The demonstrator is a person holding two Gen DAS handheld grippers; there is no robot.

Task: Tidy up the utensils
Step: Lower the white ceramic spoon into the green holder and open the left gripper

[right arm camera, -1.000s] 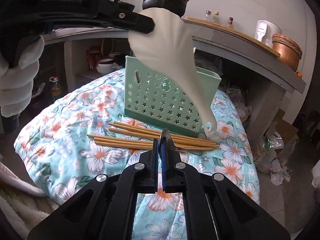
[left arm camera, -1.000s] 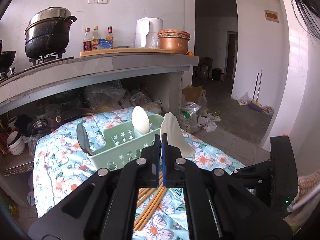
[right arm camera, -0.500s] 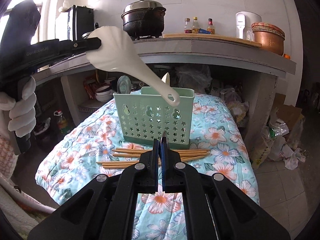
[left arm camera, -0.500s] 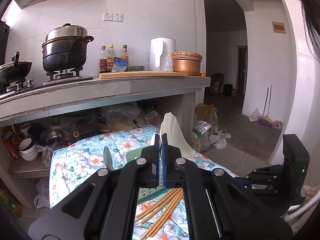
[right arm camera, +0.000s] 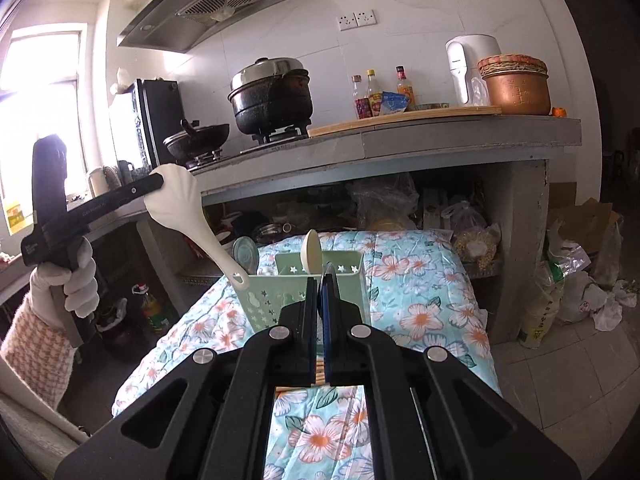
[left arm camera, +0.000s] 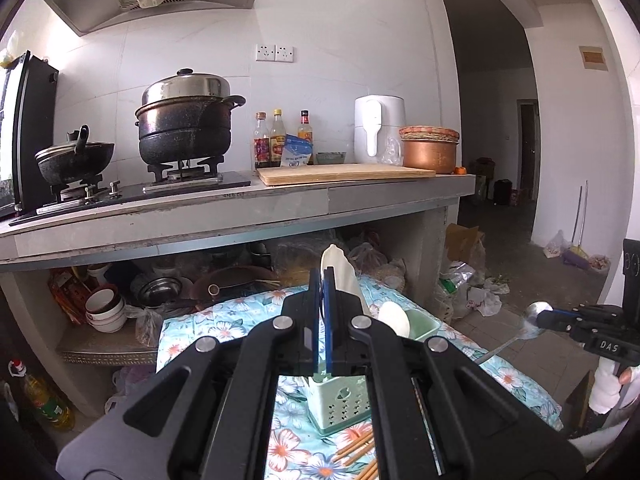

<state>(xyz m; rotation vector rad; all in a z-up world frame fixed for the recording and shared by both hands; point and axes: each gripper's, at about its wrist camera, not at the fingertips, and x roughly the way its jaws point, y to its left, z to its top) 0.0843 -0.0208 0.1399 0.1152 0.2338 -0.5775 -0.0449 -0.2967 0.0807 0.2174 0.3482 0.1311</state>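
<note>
White plastic up in the air: the left gripper (right arm camera: 158, 181) is clamping tight on the broad blade of a rice paddle (right arm camera: 188, 216), and the handle is hanging down toward the near-left rim of the mint-green caddy (right arm camera: 264, 300), its tip just at the rim; contact is not clear. The right gripper (left arm camera: 538, 320) is pinching a metal spoon (left arm camera: 520, 330) by its bowl, the thin handle slanting down over the right side of the floral cloth (right arm camera: 420, 292), well clear of the caddy.

A gloved hand (right arm camera: 76, 288) is gripping the left tool's handle, out past the left edge of the cloth, with open air around it.

Inside the caddy a pale spoon (right arm camera: 311, 251) is standing upright in the back section, and a grey metal utensil head (right arm camera: 245, 255) is sitting at the back-left corner. Wooden chopsticks (left arm camera: 356, 450) are lying loose on the cloth just in front of the caddy.

Behind, the grey counter (left arm camera: 360, 196) is overhanging the far edge of the cloth, carrying a black lidded pot (left arm camera: 186, 128) on the stove, three bottles (left arm camera: 278, 140), a cutting board (left arm camera: 344, 172) and a copper pot (left arm camera: 430, 150). To the right, bare tiled floor (right arm camera: 560, 376) is opening toward a doorway.
</note>
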